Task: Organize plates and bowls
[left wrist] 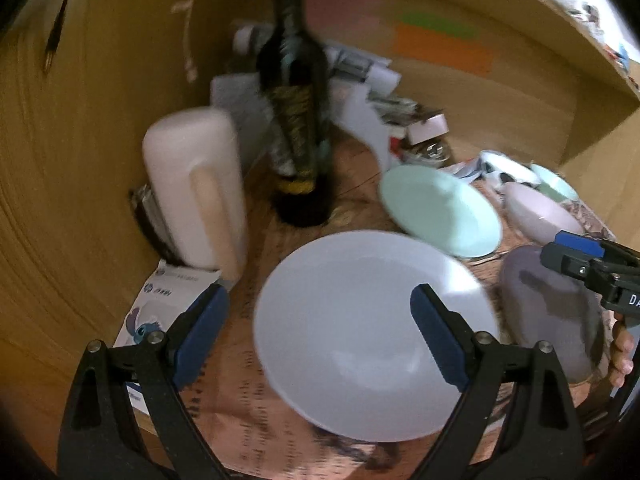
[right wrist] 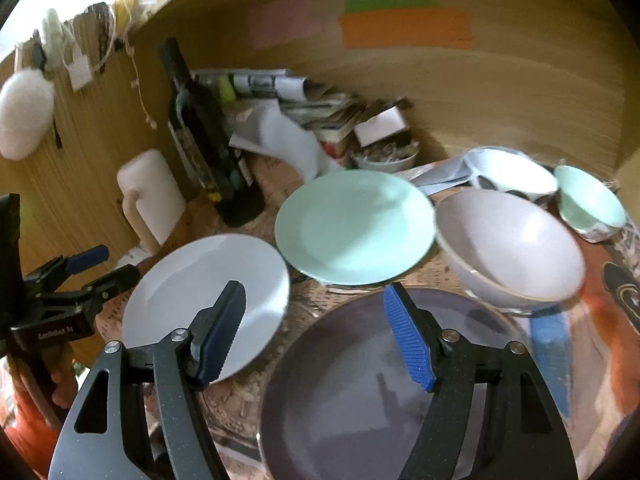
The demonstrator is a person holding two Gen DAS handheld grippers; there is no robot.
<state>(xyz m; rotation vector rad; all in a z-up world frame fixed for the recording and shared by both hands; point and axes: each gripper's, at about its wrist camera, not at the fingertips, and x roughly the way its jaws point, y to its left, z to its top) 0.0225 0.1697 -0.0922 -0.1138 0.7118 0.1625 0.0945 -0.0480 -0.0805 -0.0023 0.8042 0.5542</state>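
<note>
Left wrist view: the left gripper (left wrist: 316, 332) is seen with its jaws spread wide and nothing between the pads; the white plate (left wrist: 372, 332) lies flat on the patterned cloth (left wrist: 256, 432) just below and ahead of it, untouched. In the right wrist view the right gripper (right wrist: 316, 336) is likewise parted and empty, held over the near rim of the dark purple plate (right wrist: 360, 400), which rests flat on the same cloth.

Handling, as judged: the plates are taken to be glazed ceramic or stiff plastic, rigid, smooth and liable to slip, and breakable if knocked together. A hold is best taken at the rim, one pad above and one below, since the flat centres offer nothing to pinch. A flat-lying plate leaves little room under its edge.

Farther back, the mint green plate (right wrist: 354, 226) lies beyond both plates, near the white plate's far edge. To its right a pale lilac bowl (right wrist: 516, 248) stands touching or just beside the purple plate, with a small mint bowl (right wrist: 588, 204) and a white patterned bowl (right wrist: 508, 174) behind it.

Obstacles noted: a dark bottle (left wrist: 296, 128) and a white jug (left wrist: 196, 188) stand upright at the left, near the white plate; loose papers (right wrist: 280, 84) are piled against the wooden back wall (right wrist: 500, 92). The bottle could be toppled by a wide swing.
</note>
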